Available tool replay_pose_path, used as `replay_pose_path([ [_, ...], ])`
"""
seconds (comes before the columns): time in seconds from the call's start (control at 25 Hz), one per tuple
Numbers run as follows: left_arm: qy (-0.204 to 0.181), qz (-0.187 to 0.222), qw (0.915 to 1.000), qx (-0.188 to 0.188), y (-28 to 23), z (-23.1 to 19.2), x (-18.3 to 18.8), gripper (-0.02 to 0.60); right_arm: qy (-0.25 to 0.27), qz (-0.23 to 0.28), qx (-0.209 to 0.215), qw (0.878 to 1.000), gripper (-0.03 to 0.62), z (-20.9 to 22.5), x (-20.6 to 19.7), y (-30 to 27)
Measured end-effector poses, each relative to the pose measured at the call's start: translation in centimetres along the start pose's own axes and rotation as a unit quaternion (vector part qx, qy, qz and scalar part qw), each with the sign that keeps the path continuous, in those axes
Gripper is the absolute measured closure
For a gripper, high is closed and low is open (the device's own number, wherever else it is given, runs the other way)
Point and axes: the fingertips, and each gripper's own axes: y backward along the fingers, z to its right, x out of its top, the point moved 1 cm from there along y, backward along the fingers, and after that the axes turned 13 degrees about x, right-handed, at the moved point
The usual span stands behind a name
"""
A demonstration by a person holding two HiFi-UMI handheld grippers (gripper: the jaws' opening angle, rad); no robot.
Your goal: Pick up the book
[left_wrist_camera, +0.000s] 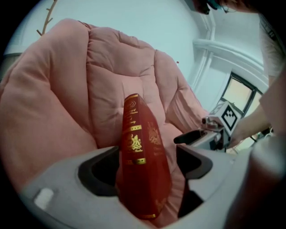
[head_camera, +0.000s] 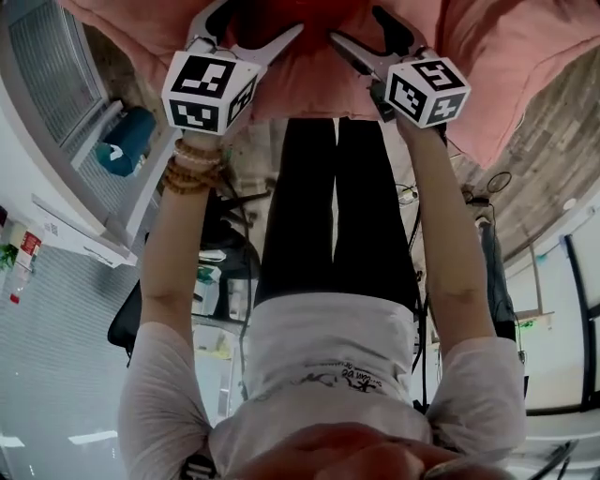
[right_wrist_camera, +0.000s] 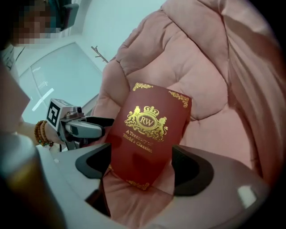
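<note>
Head view: The left hand-held gripper (head_camera: 262,17) and the right hand-held gripper (head_camera: 353,25) are held side by side at the end of outstretched forearms. Their fingers point toward each other over the worktop (head_camera: 525,56), here a pink quilted cushion. Each pair of fingers is spread. Beaded bracelets (head_camera: 187,169) sit on the left wrist.

Left gripper view: The book (left_wrist_camera: 143,147), red with gold tooling, stands upright on the worktop with its spine facing the camera. Its lower part lies between the jaws. The jaws are wide apart. The spine side is against the left pad, and a strip of pink shows between the cover and the right pad. The right hand-held gripper is just beside the book's cover.

Right gripper view: The front cover faces the camera, tilted, with a gold crest and border. The jaws are wide apart and the book's lower part fills the gap, its side edges at both pads. The left hand-held gripper's fingers reach the spine edge.
</note>
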Motion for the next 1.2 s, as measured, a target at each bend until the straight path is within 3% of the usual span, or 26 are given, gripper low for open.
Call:
replay_pose_path([
  [0.2, 0.012, -0.023, 0.9996, 0.003, -1.8, -0.2, -0.3, 0.130, -0.014, -0.001, 0.000, 1.000, 0.124, 2.3, -0.5, -0.9],
  [0.8, 0.020, -0.066, 0.9971, -0.032, -6.6, -0.6, -1.6, 0.127, -0.032, -0.013, 0.004, 0.999, 0.114, 4.8, -1.7, -2.5],
  [0.96, 0.034, -0.067, 0.9968, -0.028, -6.9, -1.2, -1.6, 0.254, -0.040, -0.011, 0.002, 0.999, 0.114, 5.3, -1.7, -2.3],
  [1.2, 0.042, -0.068, 0.9959, -0.043, -6.8, -1.0, -1.6, 0.282, -0.033, -0.015, 0.006, 0.999, 0.116, 5.0, -1.4, -2.4],
])
